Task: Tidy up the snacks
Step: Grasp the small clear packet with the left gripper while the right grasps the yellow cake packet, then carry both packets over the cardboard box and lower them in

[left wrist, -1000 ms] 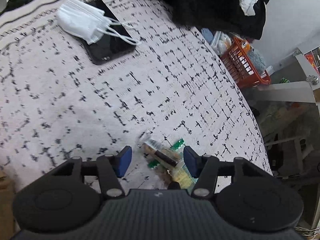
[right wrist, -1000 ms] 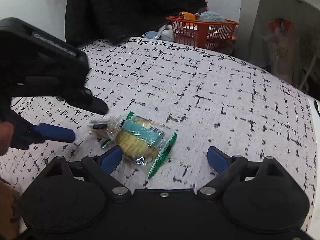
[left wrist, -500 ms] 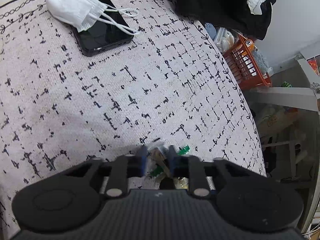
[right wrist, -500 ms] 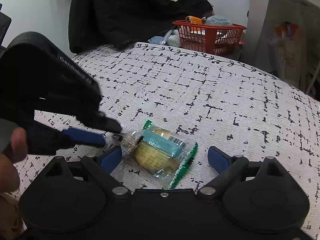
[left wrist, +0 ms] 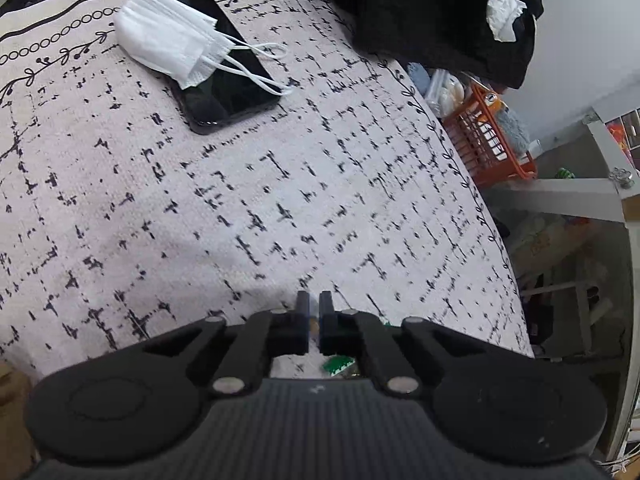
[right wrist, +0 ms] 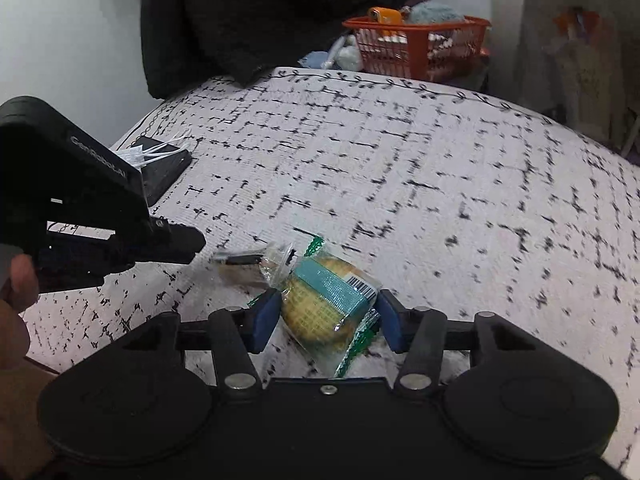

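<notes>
A clear and green cracker snack packet [right wrist: 328, 304] lies on the white black-flecked cloth [right wrist: 400, 184]. My right gripper [right wrist: 326, 314] has its blue pads on both sides of the packet and is closed in against it. A smaller clear packet with a dark bar [right wrist: 244, 260] lies just left of it. My left gripper [left wrist: 314, 306] is shut, fingers almost touching; it shows in the right wrist view [right wrist: 176, 246] left of the small packet, and I cannot tell whether it grips it. Only a green scrap of wrapper [left wrist: 338, 364] shows under it.
A black phone [left wrist: 224, 80] with a white face mask [left wrist: 168, 44] on it lies at the far left of the cloth. Dark clothing [right wrist: 260, 12] hangs behind. An orange basket [right wrist: 416, 44] stands past the far edge. A white shelf frame [left wrist: 576, 196] stands right.
My left gripper closed from wide open to shut and moved left of the snacks. My right gripper moved forward and narrowed around the cracker packet.
</notes>
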`<state>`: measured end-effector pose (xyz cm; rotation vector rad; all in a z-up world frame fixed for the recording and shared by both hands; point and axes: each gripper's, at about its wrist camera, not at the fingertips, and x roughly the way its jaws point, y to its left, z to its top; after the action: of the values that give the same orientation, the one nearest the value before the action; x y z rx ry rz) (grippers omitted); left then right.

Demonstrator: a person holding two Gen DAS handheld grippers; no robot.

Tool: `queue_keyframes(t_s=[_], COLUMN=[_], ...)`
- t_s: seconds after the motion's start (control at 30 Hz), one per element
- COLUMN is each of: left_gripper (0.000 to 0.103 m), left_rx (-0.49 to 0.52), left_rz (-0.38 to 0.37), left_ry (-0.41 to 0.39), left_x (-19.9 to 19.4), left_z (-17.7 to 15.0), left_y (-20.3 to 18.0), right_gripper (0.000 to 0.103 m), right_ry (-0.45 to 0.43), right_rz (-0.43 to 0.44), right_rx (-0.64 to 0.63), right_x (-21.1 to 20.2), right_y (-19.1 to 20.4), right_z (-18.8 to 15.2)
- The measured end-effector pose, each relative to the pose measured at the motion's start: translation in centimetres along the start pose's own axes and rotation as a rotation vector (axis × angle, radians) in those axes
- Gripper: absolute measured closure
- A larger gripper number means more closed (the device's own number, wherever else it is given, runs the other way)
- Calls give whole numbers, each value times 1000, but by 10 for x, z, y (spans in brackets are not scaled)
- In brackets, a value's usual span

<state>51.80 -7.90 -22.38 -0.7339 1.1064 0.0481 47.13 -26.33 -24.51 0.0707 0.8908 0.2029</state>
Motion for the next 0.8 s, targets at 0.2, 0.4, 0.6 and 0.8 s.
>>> queue_keyframes(t_s=[0.2,0.4,0.6,0.8], left_gripper=[59,44,44,44], left_rx=[25,26,23,43], left_rz=[5,23,49,69], left_ry=[15,15,1,0], left_x=[4,14,28,38], left_z=[-9,-19,-25,-21], left_y=[-16,-22,-26,-34], right_gripper=[51,41,28,12], right_ry=[21,26,2,-14], right_rz=[-11,-54,-54,-46], right_rx=[11,45,-9,-23], right_x=[-6,-15,-9,-1], right_y=[-10,-23,-18,-17], right_z=[-4,-4,-6,-4])
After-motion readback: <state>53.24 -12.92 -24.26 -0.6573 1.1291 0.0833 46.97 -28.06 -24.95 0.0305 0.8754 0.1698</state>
